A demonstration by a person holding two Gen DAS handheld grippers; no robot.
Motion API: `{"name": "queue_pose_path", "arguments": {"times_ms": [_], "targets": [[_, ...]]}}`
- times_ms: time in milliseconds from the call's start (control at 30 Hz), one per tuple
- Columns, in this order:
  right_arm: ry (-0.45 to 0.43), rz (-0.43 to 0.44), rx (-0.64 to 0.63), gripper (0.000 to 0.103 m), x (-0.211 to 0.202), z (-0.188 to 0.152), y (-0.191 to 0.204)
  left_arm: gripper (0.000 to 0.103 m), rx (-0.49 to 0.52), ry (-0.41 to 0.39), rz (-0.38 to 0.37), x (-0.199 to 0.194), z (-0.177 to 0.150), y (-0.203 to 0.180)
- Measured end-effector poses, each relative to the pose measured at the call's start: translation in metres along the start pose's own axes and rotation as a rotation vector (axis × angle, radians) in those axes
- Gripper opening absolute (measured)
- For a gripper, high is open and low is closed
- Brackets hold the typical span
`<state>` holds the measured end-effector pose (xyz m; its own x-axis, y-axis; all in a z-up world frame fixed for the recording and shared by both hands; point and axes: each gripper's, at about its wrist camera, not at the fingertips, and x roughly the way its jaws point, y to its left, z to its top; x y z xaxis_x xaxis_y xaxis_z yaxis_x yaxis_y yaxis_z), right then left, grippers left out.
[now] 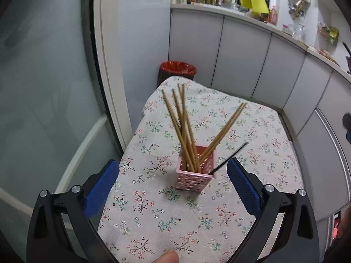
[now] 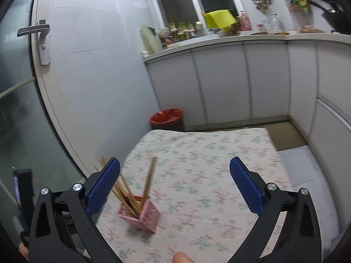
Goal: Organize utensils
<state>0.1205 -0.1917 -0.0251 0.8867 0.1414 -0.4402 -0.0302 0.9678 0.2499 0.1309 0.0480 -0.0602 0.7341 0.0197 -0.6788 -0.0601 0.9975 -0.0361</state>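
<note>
Left wrist view: left tool spread wide, empty, above pink holder standing upright on floral surface; bamboo chopsticks and one black chopstick leaning inside holder.

Right wrist view: right tool wide, empty; holder blurred, below left finger, chopsticks within.

The left gripper is hovering with its blue-padded fingers spread wide, gripping nothing; the right gripper is likewise gaping, its fingers well apart and bare; a fingertip is showing at each view's near edge.
</note>
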Motion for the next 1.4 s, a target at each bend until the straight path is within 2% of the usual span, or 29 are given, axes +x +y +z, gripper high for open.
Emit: {"name": "queue_pose_path", "arguments": {"times_ms": [167, 200, 233, 333, 400, 500, 800, 1400], "targets": [[0.086, -0.133, -0.021, 0.096, -0.042, -0.004, -0.016, 0.096, 0.077, -0.062, 0.034, -0.051, -0.006, -0.029], [0.102, -0.154, -0.025, 0.096, -0.048, -0.005, -0.016, 0.096, 0.093, -0.061, 0.065, -0.062, -0.008, -0.036], [0.117, -0.167, -0.029, 0.096, -0.054, -0.006, -0.016, 0.096, 0.088, -0.053, 0.065, -0.070, -0.009, -0.039], [0.160, -0.196, -0.076, 0.096, -0.076, -0.013, -0.011, 0.096, 0.037, -0.029, -0.025, -0.087, -0.015, -0.040], [0.152, -0.219, -0.104, 0.096, -0.089, -0.019, -0.007, 0.096, 0.034, -0.037, -0.021, -0.094, -0.020, -0.042], [0.165, -0.229, -0.118, 0.096, -0.097, -0.026, -0.006, 0.096, 0.032, -0.052, 0.005, -0.097, -0.027, -0.042], [0.173, -0.274, -0.112, 0.096, -0.093, -0.031, -0.014, 0.096, 0.075, -0.068, -0.001, -0.099, -0.036, -0.056], [0.158, -0.270, -0.124, 0.096, -0.099, -0.034, -0.008, 0.096, 0.090, -0.077, -0.011, -0.105, -0.042, -0.059]]}}
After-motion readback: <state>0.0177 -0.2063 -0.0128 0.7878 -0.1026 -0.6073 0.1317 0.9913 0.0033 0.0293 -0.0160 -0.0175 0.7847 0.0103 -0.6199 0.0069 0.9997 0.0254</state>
